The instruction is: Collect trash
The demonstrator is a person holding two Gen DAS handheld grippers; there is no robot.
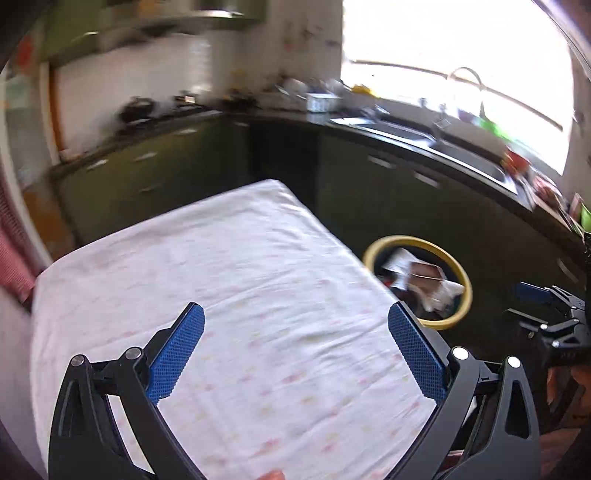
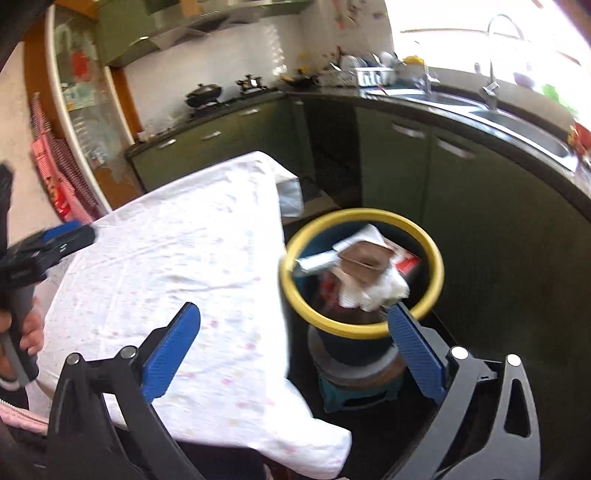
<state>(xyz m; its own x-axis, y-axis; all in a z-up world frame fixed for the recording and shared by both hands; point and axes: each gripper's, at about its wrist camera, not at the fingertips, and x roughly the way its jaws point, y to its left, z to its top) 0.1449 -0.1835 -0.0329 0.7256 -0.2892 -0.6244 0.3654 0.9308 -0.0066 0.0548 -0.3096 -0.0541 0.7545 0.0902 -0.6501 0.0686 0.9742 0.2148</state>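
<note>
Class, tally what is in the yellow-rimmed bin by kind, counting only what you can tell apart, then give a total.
White crumpled papers: 1 clump
Brown trays: 1
Silver wrappers: 1
Red-and-white packets: 1
Total: 4 in the bin; anything beneath is hidden.

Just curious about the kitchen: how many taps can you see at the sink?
2. A tall curved tap stands against the bright window, and a shorter tap sits at the sink's back edge. Glare may hide others.
</note>
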